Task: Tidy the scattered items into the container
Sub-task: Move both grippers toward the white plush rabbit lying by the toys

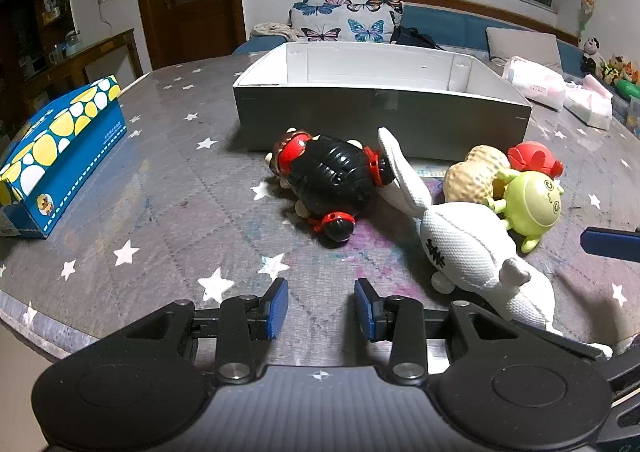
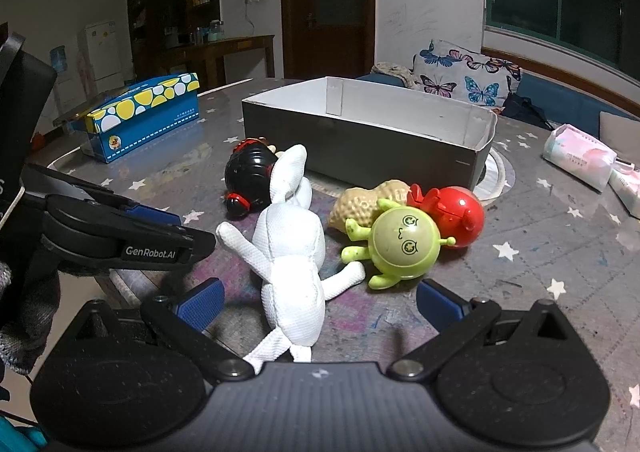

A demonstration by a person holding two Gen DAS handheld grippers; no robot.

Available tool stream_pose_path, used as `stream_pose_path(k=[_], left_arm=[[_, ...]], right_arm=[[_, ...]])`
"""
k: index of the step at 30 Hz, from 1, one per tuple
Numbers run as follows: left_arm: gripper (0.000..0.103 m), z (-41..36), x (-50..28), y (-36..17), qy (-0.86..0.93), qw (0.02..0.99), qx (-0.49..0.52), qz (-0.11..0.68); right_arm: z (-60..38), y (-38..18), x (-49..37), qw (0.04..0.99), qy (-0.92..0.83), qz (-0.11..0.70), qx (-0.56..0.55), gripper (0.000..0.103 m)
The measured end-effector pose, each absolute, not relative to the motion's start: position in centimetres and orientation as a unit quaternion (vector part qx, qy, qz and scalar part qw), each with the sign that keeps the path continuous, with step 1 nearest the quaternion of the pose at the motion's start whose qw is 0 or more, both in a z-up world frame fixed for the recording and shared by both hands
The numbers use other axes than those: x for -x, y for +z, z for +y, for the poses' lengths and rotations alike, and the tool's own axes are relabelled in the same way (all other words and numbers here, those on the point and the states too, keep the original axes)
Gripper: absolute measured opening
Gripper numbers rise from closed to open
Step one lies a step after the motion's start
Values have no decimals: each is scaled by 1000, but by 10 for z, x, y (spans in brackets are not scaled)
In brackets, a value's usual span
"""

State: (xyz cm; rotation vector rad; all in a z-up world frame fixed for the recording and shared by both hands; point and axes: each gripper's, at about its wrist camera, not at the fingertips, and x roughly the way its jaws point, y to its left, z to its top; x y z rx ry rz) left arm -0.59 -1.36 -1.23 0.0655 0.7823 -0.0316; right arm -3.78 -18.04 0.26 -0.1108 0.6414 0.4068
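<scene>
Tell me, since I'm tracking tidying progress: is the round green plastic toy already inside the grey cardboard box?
No, the round green plastic toy lies on the table in front of the grey cardboard box.

Blue tissue box (image 1: 64, 156) with yellow and white spots on star-print tablecloth (image 1: 168, 188). Butterfly cushion (image 1: 344, 18) behind. 2 tissue packs (image 2: 580, 160) far right.

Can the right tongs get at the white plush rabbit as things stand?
Probably yes. The right tongs stand wide open with the white plush rabbit lying between the fingers, nothing on top of it; the green round toy sits close beside it.
</scene>
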Motion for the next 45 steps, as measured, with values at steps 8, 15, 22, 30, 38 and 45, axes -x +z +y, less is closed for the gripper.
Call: stream_pose_path(k=[8,15,22,30,38,45], left_arm=[[40,-14,5,-13,-16,924,-32,382],[39,-16,4,-13,-18,923,-33,383],[39,-16,3,-12,-24,922,-33,385],[39,-16,1,-11,-28,921,-34,387],[39,-15,-1,-10,-33,920,-34,390],[39,-14,-2,-8,-43,917,-30,394]], right_arm=[[-179,0,36,925,202,318,57,102],[-179,-1,33,923,206,321,56,99],[-177,-2,32,920,212,324,56,94],[-178,-4,29,918,219,327,54,88],[-178,-4,26,914,226,331,54,84],[-176,-4,25,911,235,333,60,83]])
